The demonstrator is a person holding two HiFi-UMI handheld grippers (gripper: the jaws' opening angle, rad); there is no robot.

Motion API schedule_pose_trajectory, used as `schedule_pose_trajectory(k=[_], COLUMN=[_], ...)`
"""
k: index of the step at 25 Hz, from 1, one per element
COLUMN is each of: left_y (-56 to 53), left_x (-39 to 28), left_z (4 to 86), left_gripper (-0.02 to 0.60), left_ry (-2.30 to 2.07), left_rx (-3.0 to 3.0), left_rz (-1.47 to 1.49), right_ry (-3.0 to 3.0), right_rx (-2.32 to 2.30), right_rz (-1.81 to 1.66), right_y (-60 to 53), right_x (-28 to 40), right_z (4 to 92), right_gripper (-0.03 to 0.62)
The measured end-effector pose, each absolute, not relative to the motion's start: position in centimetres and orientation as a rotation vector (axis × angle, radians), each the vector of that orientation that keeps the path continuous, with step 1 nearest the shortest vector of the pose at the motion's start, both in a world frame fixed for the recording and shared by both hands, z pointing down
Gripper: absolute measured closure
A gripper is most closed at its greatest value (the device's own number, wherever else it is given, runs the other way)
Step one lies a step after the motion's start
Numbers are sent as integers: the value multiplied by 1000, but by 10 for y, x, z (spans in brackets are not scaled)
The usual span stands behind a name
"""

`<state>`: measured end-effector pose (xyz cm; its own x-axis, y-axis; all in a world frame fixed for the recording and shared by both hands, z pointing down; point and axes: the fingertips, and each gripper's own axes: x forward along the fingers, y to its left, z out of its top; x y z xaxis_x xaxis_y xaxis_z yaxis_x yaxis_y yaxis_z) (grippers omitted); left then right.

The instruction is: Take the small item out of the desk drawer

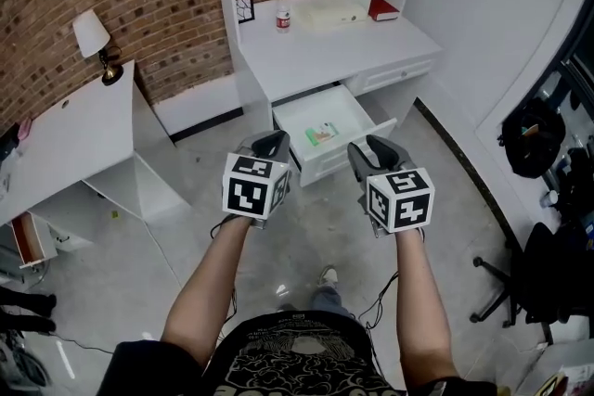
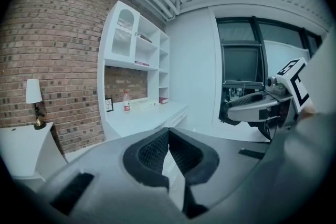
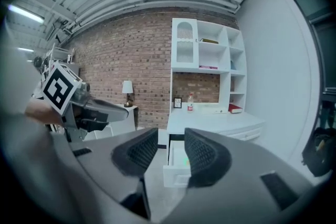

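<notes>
The white desk has one drawer pulled out toward me. A small green and white item lies flat inside it. My left gripper hovers just left of the drawer's front, with its jaws shut and nothing between them. My right gripper hovers at the drawer's front right corner. Its jaws stand open on an empty gap. Through that gap the right gripper view shows the open drawer and the item. Neither gripper touches the drawer or the item.
On the desk top stand a water bottle, a small picture frame and a red book. A white side table with a lamp stands left. A black office chair is at the right.
</notes>
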<state>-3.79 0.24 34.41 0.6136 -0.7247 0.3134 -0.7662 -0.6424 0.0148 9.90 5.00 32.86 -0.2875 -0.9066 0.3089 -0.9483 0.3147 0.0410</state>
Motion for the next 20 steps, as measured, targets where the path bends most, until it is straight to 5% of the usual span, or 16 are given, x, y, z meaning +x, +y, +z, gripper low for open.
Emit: schedule_pose_trajectory(k=[20], left_y=[-90], left_x=[0], left_z=[354], left_gripper=[578], left_ry=[-1469], left_rx=[2509], left_rz=[455], right_ry=[-2460], right_rx=[1309], right_rz=[253], right_y=[-66], right_x=[144], right_z=[350], right_gripper=[259])
